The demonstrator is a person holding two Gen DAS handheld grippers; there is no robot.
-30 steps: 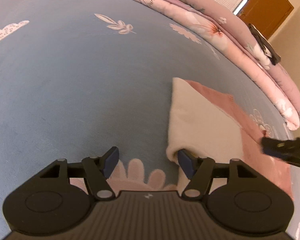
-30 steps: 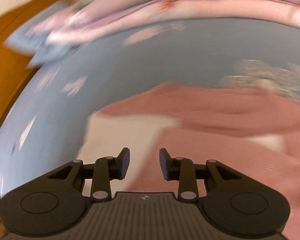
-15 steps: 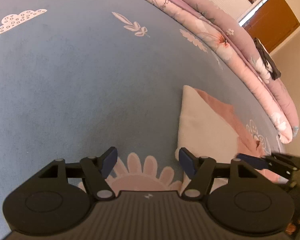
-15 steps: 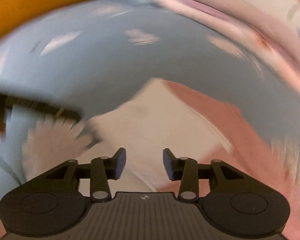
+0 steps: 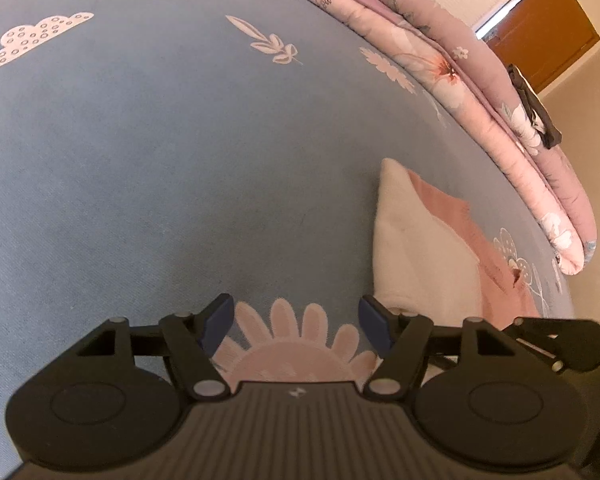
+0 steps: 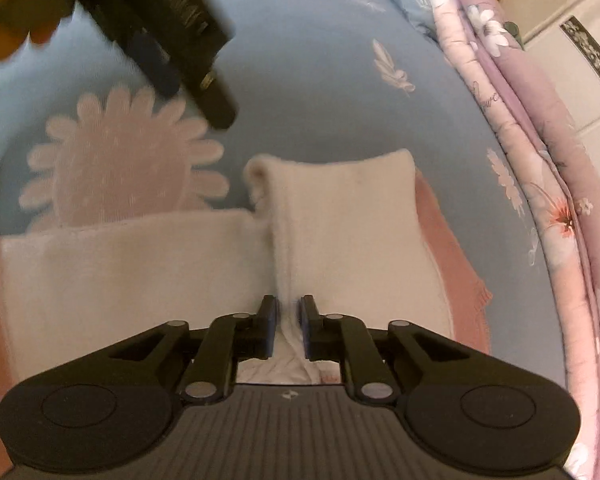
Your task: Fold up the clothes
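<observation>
Jaws of your right gripper (image 6: 287, 322) have just been closing and now pinch a ridge of the cream-and-pink garment (image 6: 340, 240) at lower centre on the blue bedsheet (image 6: 308, 92), readying the fold, while your left gripper (image 5: 296, 320) hangs released.
</observation>
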